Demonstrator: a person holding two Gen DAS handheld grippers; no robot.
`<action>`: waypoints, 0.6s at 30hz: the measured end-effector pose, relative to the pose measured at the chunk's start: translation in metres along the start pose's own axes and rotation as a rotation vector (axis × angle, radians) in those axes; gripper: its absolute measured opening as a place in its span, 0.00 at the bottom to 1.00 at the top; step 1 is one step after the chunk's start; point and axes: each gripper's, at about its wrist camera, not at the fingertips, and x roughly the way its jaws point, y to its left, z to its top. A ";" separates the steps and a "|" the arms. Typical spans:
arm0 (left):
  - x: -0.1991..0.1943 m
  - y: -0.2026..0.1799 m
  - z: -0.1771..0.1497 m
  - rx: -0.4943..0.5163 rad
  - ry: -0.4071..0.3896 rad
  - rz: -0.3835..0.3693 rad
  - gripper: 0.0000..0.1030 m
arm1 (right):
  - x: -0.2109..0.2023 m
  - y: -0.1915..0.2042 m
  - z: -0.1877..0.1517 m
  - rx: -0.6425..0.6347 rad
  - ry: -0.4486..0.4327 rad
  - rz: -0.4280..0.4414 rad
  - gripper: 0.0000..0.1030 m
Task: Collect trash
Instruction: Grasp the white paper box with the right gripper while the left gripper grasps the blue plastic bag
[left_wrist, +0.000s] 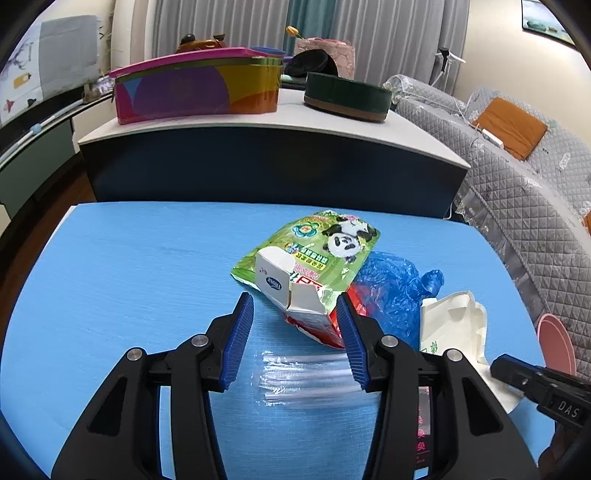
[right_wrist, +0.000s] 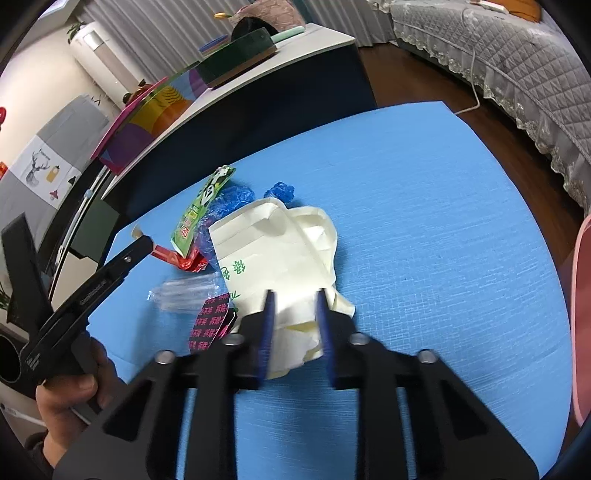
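Seemingly pinched in right gripper (right_wrist: 295, 299) jaws, crumpled cream paper bag (right_wrist: 280, 243) (soft), left gripper (left_wrist: 295, 314) jaws spread.

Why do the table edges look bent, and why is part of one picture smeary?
Left wrist view: the fisheye lens bows the blue table edge and darkens the corners; glare streaks the clear plastic wrapper. Right wrist view: same bending; the right gripper fingers and cream paper bag look motion-blurred.

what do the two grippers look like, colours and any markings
Both the left gripper and the right gripper are black plastic scissor-like frames with silver rivets at the joints and ribbed blue pads on the fingers. White lettering shows on the sides of their black bodies. No cables visible.
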 end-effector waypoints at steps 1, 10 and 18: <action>0.001 0.000 -0.001 0.000 0.008 -0.001 0.42 | -0.001 0.000 0.000 -0.007 -0.003 0.000 0.05; -0.008 0.010 -0.003 -0.011 0.029 0.065 0.08 | -0.024 0.017 -0.002 -0.097 -0.067 -0.020 0.06; -0.027 0.026 -0.003 -0.014 0.003 0.126 0.05 | -0.027 -0.003 -0.006 0.012 -0.036 -0.031 0.54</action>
